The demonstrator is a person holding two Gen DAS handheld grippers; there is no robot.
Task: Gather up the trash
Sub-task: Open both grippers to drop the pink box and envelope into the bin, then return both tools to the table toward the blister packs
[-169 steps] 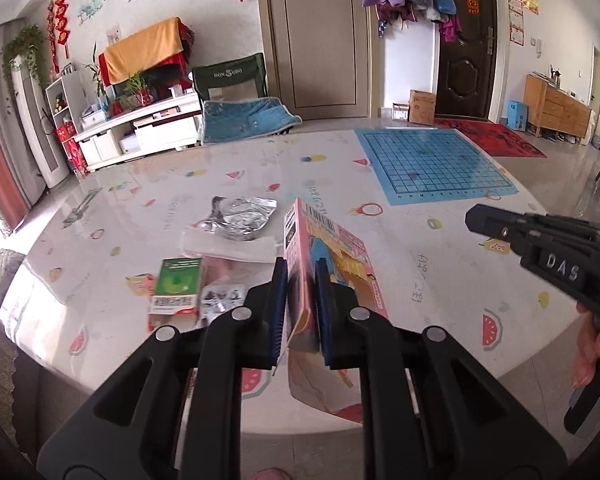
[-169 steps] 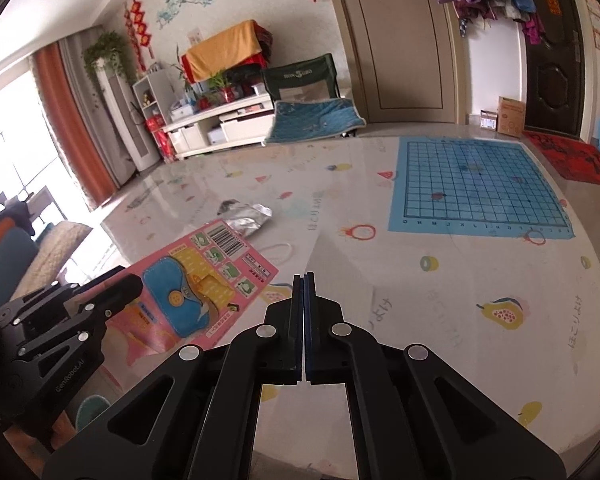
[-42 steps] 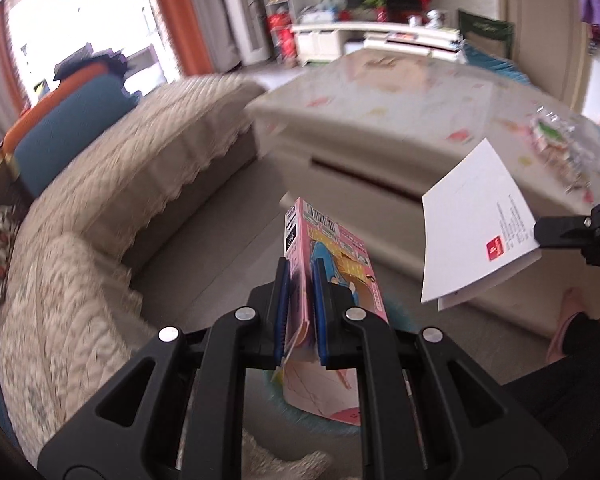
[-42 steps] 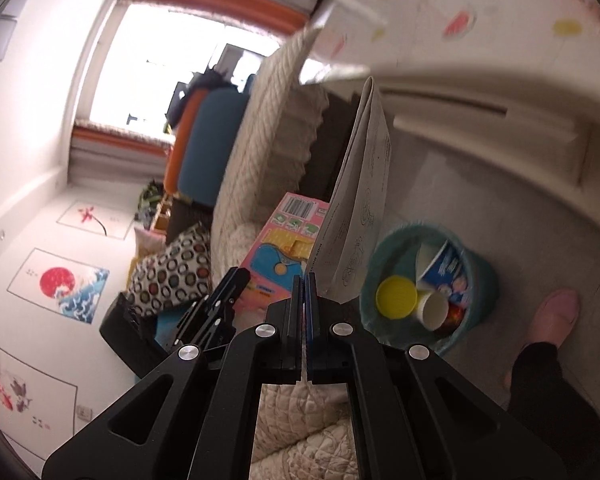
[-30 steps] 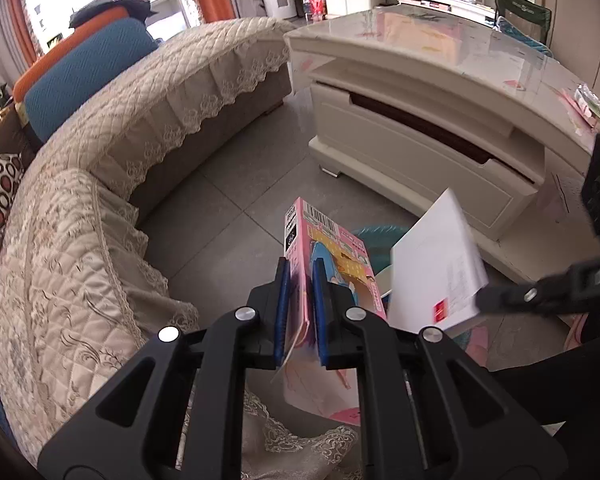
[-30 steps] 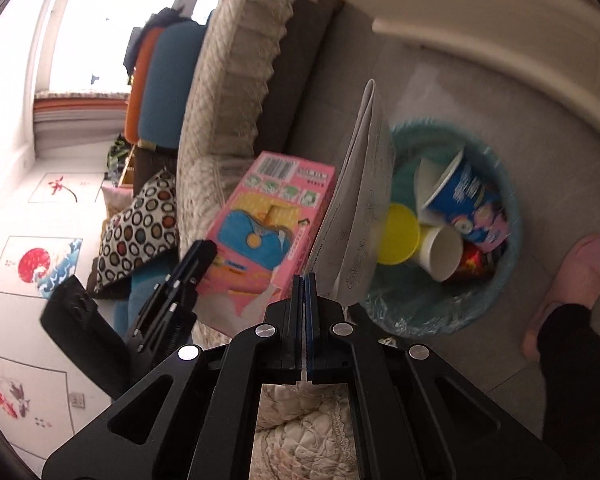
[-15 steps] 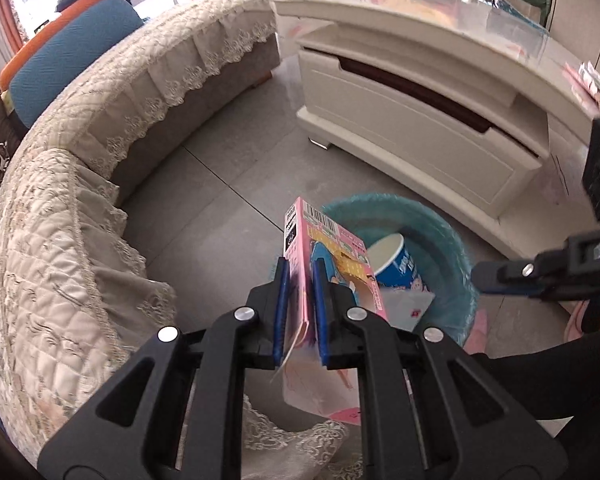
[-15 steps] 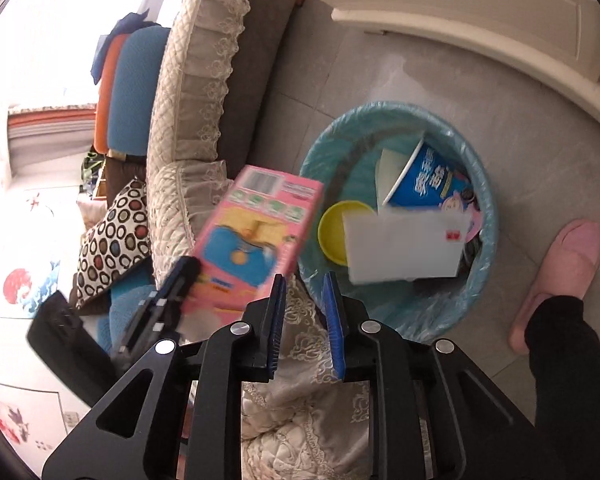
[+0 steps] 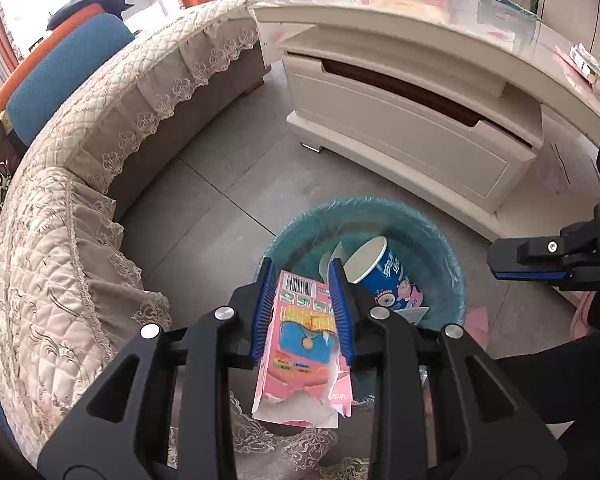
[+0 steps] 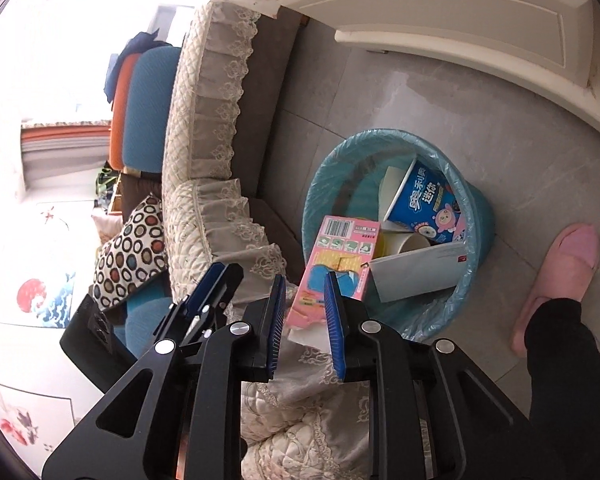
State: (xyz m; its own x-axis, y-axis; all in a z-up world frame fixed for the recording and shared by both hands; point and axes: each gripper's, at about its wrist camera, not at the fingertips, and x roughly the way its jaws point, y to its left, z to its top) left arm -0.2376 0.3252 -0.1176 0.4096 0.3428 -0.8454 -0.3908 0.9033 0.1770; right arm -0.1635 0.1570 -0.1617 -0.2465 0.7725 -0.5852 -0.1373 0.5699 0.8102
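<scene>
From the left wrist: the left gripper has just been spreading, and the pink carton hangs loose between its pads, tipping into the teal bin

From the right wrist: the right gripper stands parted and empty (its white envelope now lies in the bin), so both pieces are as good as binned
</scene>
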